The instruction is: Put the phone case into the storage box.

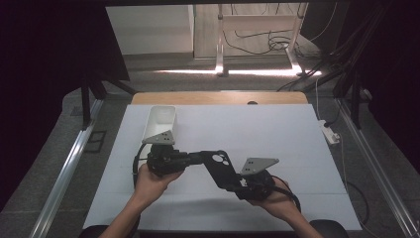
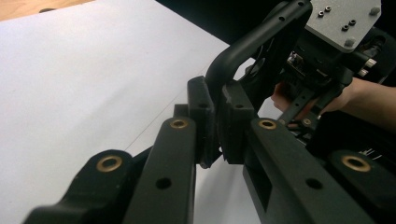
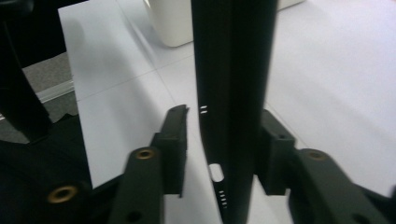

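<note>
- We judge the step in hand to be a handover of the black phone case (image 1: pixel 221 168) from one gripper to the other, above the bench (image 1: pixel 277 129).
- The left gripper (image 1: pixel 194 158) is closed on one end of the phone case; in the left gripper view its pads (image 2: pixel 201 116) press on the thin edge of the case (image 2: pixel 247 46) from both sides.
- The right gripper (image 1: pixel 236 187) has its jaws around the other end of the case. In the right gripper view one pad (image 3: pixel 175 135) stands apart from the case (image 3: pixel 231 93), with bright bench between them, so this gripper is open and does not grip.
- The case hangs in the air between the two grippers, in front of the white container (image 1: pixel 159 123) and a little to its right, and it does not touch the bench.
- The case looks like a thin, soft black shell with a camera cutout showing two round holes, and small ports along its edge (image 3: pixel 216 171).
- For the next move, we think the right gripper should draw back clear of the case. The left grip is only on a thin rim, so the case may bend or turn.
</note>
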Motion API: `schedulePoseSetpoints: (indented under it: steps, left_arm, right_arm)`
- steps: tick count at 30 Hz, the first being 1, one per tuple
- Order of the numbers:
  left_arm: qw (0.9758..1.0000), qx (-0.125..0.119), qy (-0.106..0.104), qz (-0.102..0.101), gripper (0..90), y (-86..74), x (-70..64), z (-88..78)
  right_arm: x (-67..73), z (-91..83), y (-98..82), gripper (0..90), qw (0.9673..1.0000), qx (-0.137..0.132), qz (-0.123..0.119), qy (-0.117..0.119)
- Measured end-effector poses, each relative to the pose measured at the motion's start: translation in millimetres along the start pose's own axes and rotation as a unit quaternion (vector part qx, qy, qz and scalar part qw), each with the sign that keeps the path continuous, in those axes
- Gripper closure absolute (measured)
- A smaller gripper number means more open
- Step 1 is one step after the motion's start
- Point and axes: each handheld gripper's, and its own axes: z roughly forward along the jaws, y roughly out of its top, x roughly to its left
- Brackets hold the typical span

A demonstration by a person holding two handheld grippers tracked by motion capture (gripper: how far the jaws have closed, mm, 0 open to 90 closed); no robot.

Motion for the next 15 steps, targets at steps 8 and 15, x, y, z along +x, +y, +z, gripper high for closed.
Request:
schedulePoseSetpoints:
  steps: [8, 15]
  left_arm:
    - [0.9992, 0.021, 0.027, 0.019, 84.0, 2.8, 1.9, -3.1]
    - [0.9983, 0.027, 0.044, 0.028, 84.0, 5.6, 6.2, -7.8]
  right_arm:
    - [-10.0, -4.1, -3.0, 37.9, 0.9996, 0.017, 0.02, -0.012]
    - [-20.7, -11.2, -9.0, 25.9, 0.9986, 0.015, 0.043, -0.027]
